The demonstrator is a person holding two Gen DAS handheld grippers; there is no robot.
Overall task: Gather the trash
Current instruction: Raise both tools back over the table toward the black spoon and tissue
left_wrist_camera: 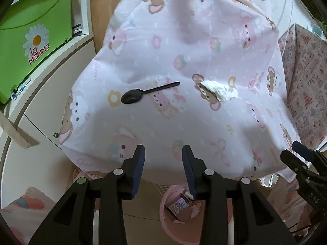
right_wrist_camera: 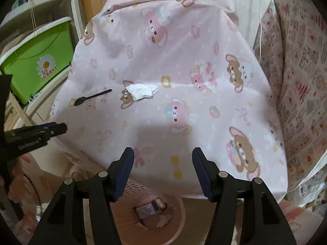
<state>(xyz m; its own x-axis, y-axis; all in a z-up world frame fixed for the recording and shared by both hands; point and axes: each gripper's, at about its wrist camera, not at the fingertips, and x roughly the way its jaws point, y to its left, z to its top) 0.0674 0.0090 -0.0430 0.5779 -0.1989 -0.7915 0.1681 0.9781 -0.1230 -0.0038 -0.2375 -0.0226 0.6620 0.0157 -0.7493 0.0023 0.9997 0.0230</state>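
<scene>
Both claws are held apart and empty: the left claw (left_wrist_camera: 163,159) and the right claw (right_wrist_camera: 163,161) are poised over the tabletop's (right_wrist_camera: 184,122) near edge. Below it a pink bin (right_wrist_camera: 175,218) is seen, holding a small carton (right_wrist_camera: 146,211). Mid-tabletop, a black plastic spoon (left_wrist_camera: 143,95) and a crumpled white tissue (left_wrist_camera: 219,90) are laid apart.

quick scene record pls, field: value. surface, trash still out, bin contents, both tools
surface: table under pink cartoon-print cloth
trash on cloth: black plastic spoon; crumpled white tissue, to the spoon's right, apart from it
bin: pink basket on the floor below the table's near edge
bin contents: small printed carton, some paper scraps
left tool: open, nothing between the fingers, above the bin
right tool: open, empty, over the table's near edge
background: green storage box on a shelf, left
</scene>
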